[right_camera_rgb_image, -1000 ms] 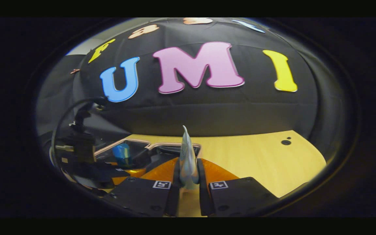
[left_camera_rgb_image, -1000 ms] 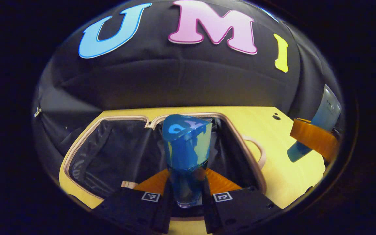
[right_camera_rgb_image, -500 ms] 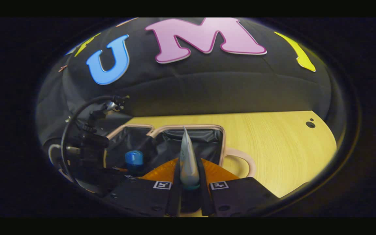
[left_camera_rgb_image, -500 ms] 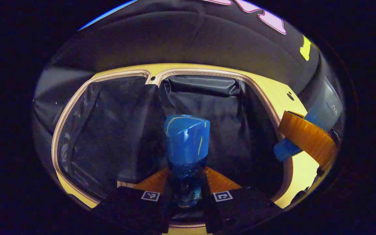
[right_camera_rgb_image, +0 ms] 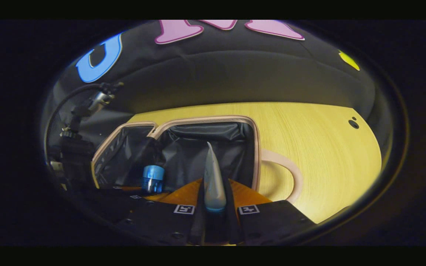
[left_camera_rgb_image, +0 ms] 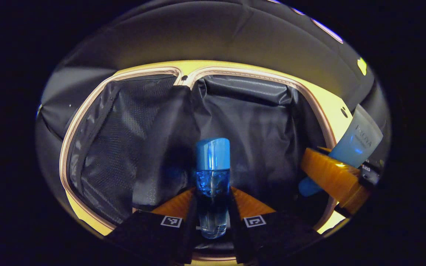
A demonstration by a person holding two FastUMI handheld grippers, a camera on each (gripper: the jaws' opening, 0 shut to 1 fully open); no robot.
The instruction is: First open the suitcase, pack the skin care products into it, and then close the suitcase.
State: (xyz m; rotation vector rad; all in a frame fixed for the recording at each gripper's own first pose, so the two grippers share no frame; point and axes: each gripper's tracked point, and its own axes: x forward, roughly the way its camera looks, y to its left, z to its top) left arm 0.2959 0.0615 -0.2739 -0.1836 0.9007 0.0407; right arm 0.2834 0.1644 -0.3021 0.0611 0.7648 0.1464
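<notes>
The suitcase (left_camera_rgb_image: 87, 122) lies open on the table, with a tan rim and black lining in both halves. My left gripper (left_camera_rgb_image: 213, 199) is shut on a clear blue bottle (left_camera_rgb_image: 213, 173) with a blue cap, held upright above the right half of the case. The same bottle (right_camera_rgb_image: 152, 179) appears at lower left in the right gripper view. My right gripper (right_camera_rgb_image: 213, 192) is shut on a pale blue-grey tube (right_camera_rgb_image: 213, 177), crimped end up, over the case's near right part. In the left gripper view that tube (left_camera_rgb_image: 353, 142) and the right gripper (left_camera_rgb_image: 331, 175) hang at the right rim.
The suitcase (right_camera_rgb_image: 252, 147) rests on a yellow wooden table (right_camera_rgb_image: 320, 147) with a small dark hole (right_camera_rgb_image: 353, 123) near its far right corner. A tan handle loop (right_camera_rgb_image: 290, 173) sticks out from the case's right side. Black cloth walls stand behind the table.
Both grippers have tipped downward and come lower over the open case. The bottle and the tube now sit nearer the lining, and the right gripper has drawn closer to the left one.
</notes>
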